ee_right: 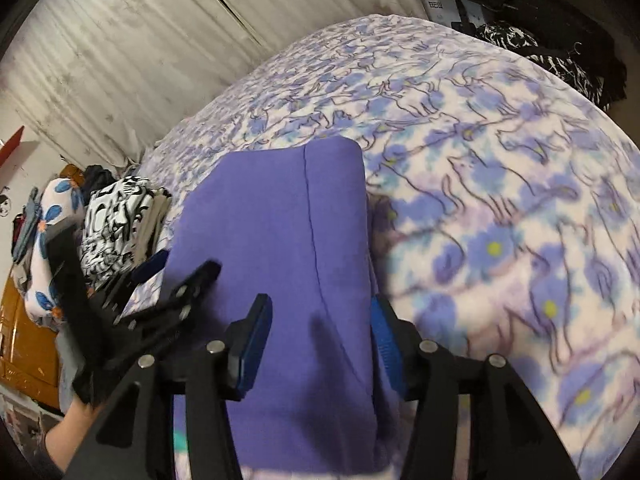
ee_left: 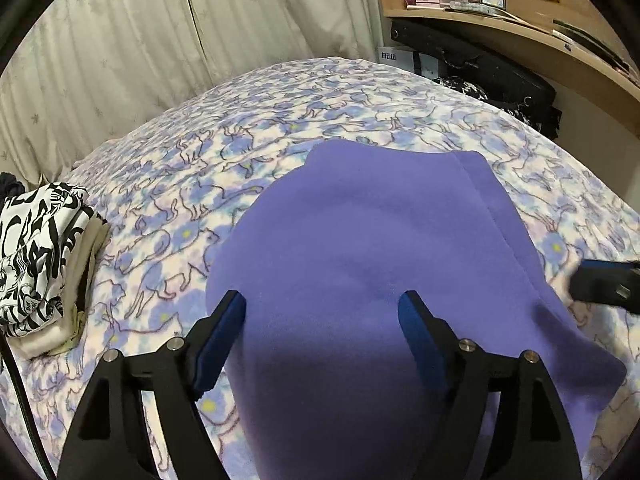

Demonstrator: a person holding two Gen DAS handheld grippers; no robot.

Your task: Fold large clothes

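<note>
Purple garment lies flat on the bed, already folded into a long panel, and everything hangs on its long axis: it runs straight away from both sets of fingers toward the curtain. The left gripper hovers over the garment's near end, fingers spread wide, cloth beneath them, nothing pinched. The right gripper sits at the garment's right-hand edge, near the seam, fingers apart too, fabric between them but not clamped. Both are about equally close to the near hem; the far hem is well away. Likely next: grab the near end and carry it toward the far hem. The printed clothes pile sits left of the garment, clear of it.
</note>
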